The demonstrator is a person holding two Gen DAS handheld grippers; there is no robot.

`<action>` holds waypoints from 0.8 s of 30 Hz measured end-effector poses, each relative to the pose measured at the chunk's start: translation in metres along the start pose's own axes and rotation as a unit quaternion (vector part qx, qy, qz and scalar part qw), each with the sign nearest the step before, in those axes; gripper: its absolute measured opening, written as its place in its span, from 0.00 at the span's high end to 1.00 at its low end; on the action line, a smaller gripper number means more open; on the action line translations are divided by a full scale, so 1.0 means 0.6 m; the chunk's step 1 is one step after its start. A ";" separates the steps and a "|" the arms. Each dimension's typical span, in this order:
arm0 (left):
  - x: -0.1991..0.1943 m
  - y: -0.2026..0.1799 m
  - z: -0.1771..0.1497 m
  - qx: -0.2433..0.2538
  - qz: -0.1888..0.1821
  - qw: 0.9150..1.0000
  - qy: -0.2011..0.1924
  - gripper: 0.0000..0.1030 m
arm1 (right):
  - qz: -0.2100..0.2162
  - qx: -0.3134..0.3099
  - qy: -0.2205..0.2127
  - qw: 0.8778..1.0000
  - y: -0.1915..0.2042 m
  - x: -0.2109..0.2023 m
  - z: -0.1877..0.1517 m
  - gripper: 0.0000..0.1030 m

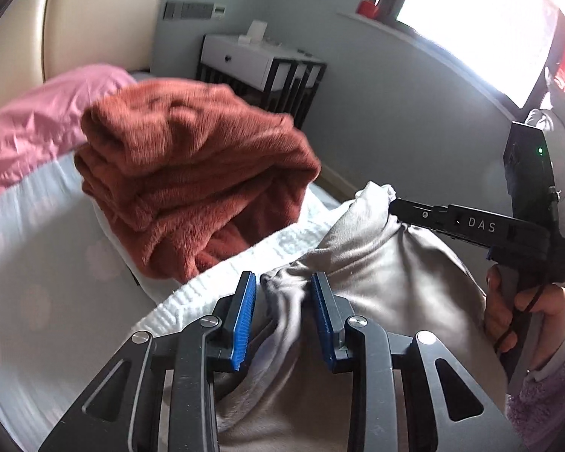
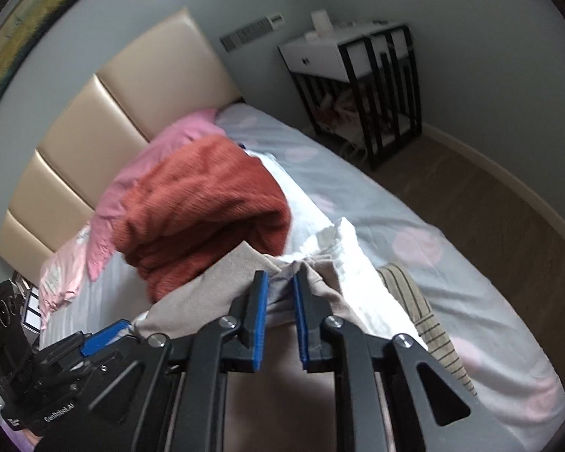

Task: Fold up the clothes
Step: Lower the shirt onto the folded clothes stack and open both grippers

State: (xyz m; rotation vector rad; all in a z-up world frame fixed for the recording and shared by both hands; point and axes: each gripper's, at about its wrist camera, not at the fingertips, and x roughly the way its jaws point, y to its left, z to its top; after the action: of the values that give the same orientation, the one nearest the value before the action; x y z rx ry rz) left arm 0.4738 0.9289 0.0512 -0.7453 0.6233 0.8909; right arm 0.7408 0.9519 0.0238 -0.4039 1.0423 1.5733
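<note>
Left gripper point(image 1: 284, 282) clamps a bunched edge of the grey garment point(image 1: 376, 263); right gripper point(image 2: 280, 282) pinches another corner of it. Garment hangs between them above the bed point(image 2: 358, 188), just beside the folded rust blanket point(image 1: 192, 165) on white cloth point(image 1: 282, 243).

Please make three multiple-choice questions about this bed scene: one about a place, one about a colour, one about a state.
1. Where does the rust blanket lie?
A. on the bed
B. on the floor
C. on the nightstand

2. What colour are the pads of the left claw?
A. red
B. blue
C. green

3. How is the beige garment held?
A. by no claw
B. by the left claw only
C. by both claws

Answers:
1 A, it sits on the bed.
2 B, the pads are blue.
3 C, the right claw pinches it too.
</note>
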 end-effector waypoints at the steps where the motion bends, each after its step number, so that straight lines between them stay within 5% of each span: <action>1: 0.008 0.001 -0.004 0.001 0.001 1.000 0.006 0.69 | -0.001 0.006 0.005 1.000 -0.006 0.011 -0.002 0.89; 11: -0.016 -0.008 -0.015 -0.001 0.015 1.000 0.013 0.69 | -0.018 0.005 0.014 1.000 -0.008 0.017 -0.014 0.89; 18: -0.142 -0.075 -0.036 0.064 0.104 0.992 -0.018 0.69 | -0.019 -0.031 -0.023 0.999 0.040 -0.114 -0.028 0.86; 24: -0.247 -0.132 -0.061 0.088 0.120 0.988 -0.047 0.68 | -0.018 -0.073 -0.057 0.996 0.086 -0.254 -0.067 0.86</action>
State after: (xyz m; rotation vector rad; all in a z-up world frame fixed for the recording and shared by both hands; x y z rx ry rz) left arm 0.4630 0.7999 0.1643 -0.4724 0.7089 1.0704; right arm 0.7270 0.8290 0.1346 -0.4262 0.8319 1.6254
